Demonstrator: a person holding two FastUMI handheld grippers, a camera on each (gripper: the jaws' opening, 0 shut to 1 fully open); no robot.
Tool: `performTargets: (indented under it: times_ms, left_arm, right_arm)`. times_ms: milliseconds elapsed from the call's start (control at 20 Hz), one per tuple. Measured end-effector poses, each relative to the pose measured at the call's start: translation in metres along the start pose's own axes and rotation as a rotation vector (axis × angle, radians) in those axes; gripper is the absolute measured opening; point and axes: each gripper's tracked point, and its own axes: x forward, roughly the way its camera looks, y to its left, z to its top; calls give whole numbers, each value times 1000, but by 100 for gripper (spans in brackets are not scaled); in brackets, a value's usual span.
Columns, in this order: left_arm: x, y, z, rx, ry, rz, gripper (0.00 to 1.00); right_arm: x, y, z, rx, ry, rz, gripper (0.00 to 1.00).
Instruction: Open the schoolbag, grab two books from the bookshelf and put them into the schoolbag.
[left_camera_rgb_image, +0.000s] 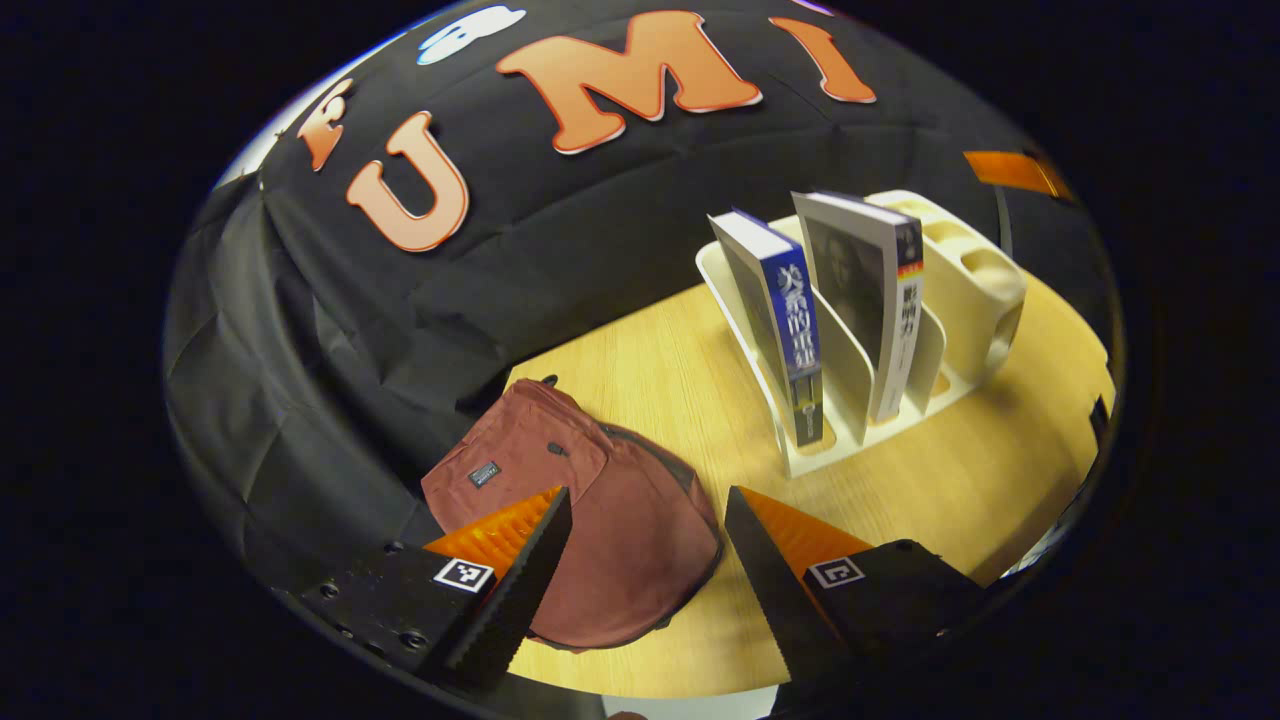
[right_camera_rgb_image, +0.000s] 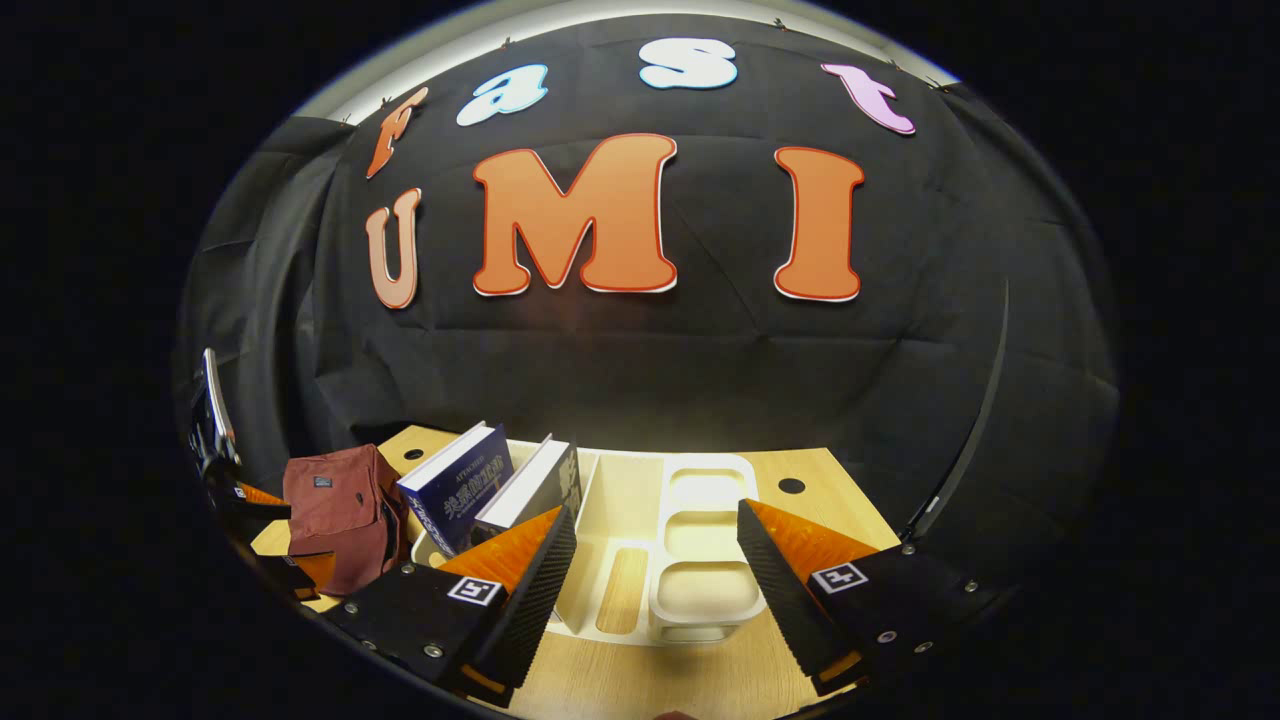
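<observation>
A maroon schoolbag lies flat on the wooden table, its flap closed. My left gripper hovers open just above its near right part, with nothing between the fingers. To the right stands a white bookshelf holding two upright books: a blue-spined book and a white-spined book. In the right gripper view, my right gripper is open in front of the bookshelf. The blue book and the white book lean in its left slots. The schoolbag lies at far left, with the left gripper beside it.
The bookshelf's cup-like compartments sit at its far end. Black cloth forms the wall right behind the table. A round cable hole is in the tabletop behind the shelf. Bare tabletop lies in front of the shelf.
</observation>
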Motion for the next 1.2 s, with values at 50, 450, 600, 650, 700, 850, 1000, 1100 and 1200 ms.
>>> performTargets:
  times_ms: [50,450,600,650,700,850,1000,1100,1200]
  left_arm:
    - [4,-3,-6,29,9,-2,98]
    - [26,-25,-60,201,83,-46,98]
    - [33,-30,-82,249,110,-40,98]
    - [36,-30,-86,276,109,-26,98]
    - [39,-33,-93,300,115,-22,98]
    - [46,-40,-106,321,131,-37,98]
    - [51,-36,-116,334,138,-12,98]
    - [56,-30,-122,349,144,14,98]
    - [59,-24,-120,364,126,33,98]
  right_arm:
    - [1,-2,0,1,2,-7,96]
    - [4,-14,-15,-17,44,-85,97]
    - [1,-16,-23,-40,62,-95,96]
    - [1,-17,-25,-49,66,-100,96]
    - [1,-18,-26,-53,70,-101,96]
    - [2,-10,-28,-56,78,-80,97]
    - [0,-6,-29,-77,79,-70,96]
    - [-1,-5,-30,-81,81,-64,97]
    - [0,-4,-31,-81,86,-62,97]
